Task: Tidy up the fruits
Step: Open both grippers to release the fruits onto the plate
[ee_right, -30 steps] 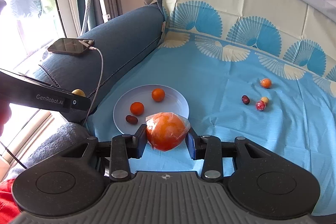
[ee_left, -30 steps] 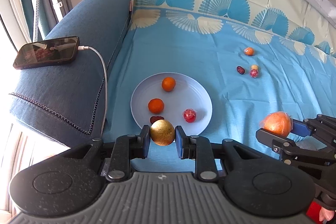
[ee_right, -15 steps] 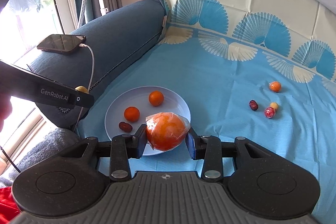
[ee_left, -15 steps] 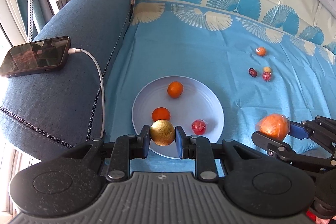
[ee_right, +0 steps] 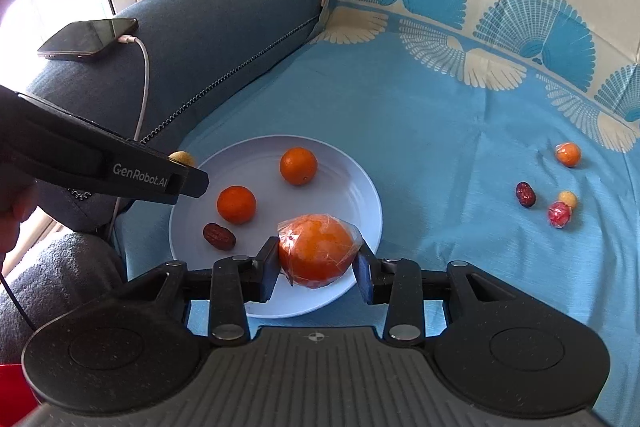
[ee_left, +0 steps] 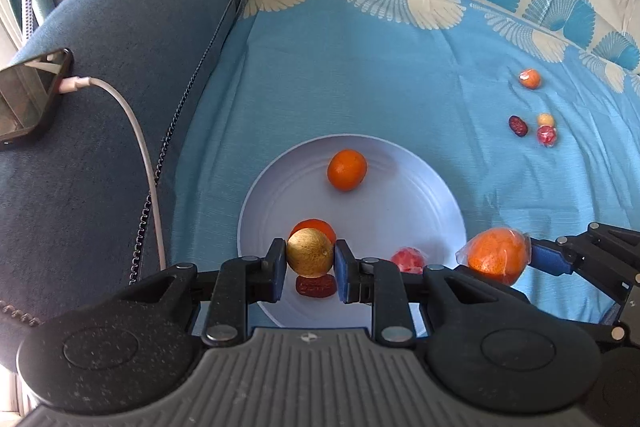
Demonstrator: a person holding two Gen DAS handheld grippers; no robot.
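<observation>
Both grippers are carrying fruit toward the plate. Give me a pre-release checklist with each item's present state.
1. Left gripper clamped on the golden fruit: ok.
2. Right gripper clamped on the wrapped orange: ok.
3. Golden fruit over the plate: ok.
4. Free plate space behind the two small oranges: ok.
5. Height above the plate low enough to release: cannot tell.
6. Four fruits on the blue cloth yet to collect: not ok.
</observation>
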